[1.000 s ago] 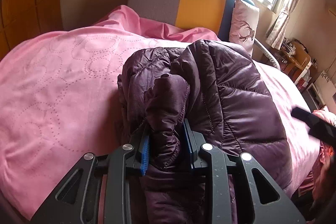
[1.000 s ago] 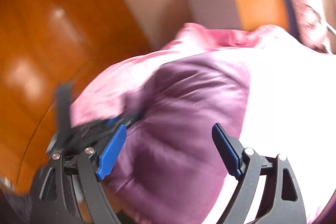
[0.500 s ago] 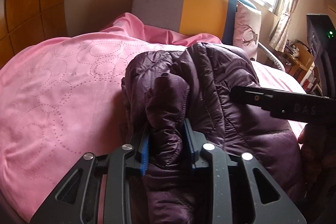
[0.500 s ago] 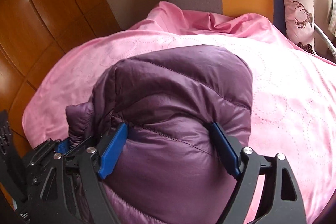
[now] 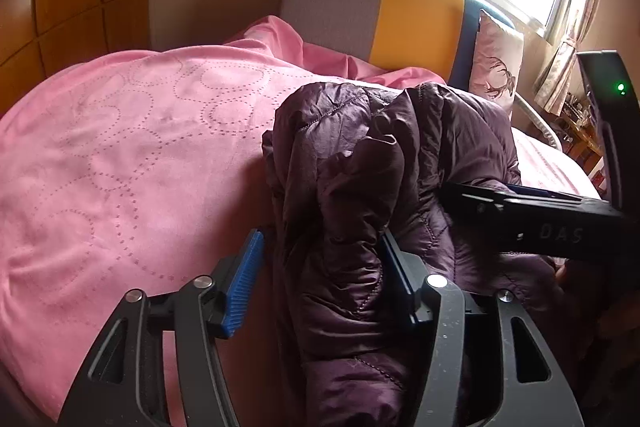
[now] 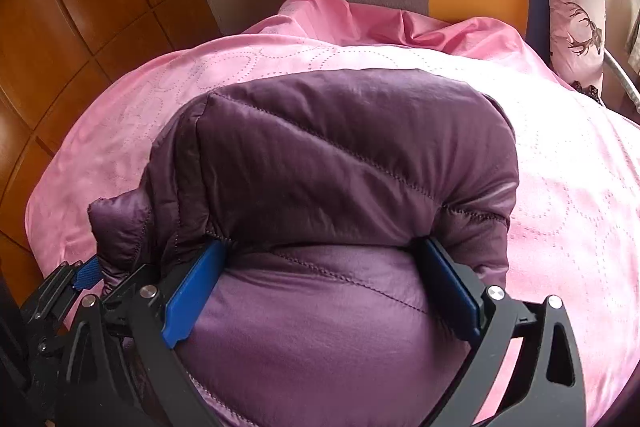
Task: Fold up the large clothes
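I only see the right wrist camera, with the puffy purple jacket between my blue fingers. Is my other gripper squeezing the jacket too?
Observer: No. In the left wrist view the left gripper is open. A bunched fold of the purple jacket sits between its fingers, and one blue pad stands clear of the fabric.
Child: What does my right gripper look like from there?
Observer: The right gripper reaches in from the right side and lies across the jacket. A green light glows on the black housing behind it.
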